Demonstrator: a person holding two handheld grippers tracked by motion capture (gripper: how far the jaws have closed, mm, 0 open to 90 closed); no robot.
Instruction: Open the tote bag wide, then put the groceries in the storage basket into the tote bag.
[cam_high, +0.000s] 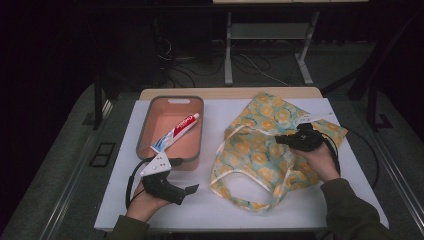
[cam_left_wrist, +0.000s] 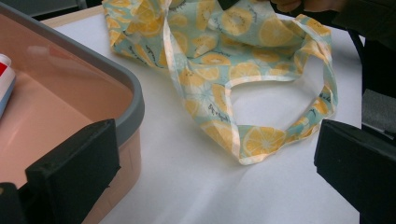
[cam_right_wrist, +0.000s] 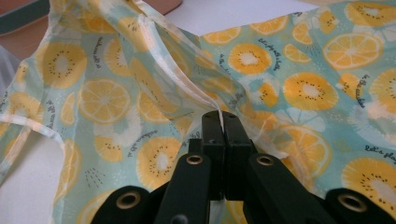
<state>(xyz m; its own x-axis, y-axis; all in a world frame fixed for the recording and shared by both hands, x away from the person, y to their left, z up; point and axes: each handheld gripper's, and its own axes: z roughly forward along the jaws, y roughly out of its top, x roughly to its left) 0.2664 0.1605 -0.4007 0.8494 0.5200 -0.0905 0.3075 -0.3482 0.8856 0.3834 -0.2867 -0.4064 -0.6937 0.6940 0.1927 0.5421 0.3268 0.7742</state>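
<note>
The bag carries small dark script among its printed citrus slices; at the right edge of the right gripper view one line reads "let's gl…" before the frame cuts it off, and the other lines are too small to read. The toothpaste tube in the tray bears white lettering on red, too blurred to read.

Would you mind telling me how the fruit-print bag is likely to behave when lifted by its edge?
The bag looks floppy: it lies creased, handles looping loosely. Probably light, since the thin fabric tents up where the right gripper pinches its white trim. The glossy surface may be somewhat slippery.
</note>
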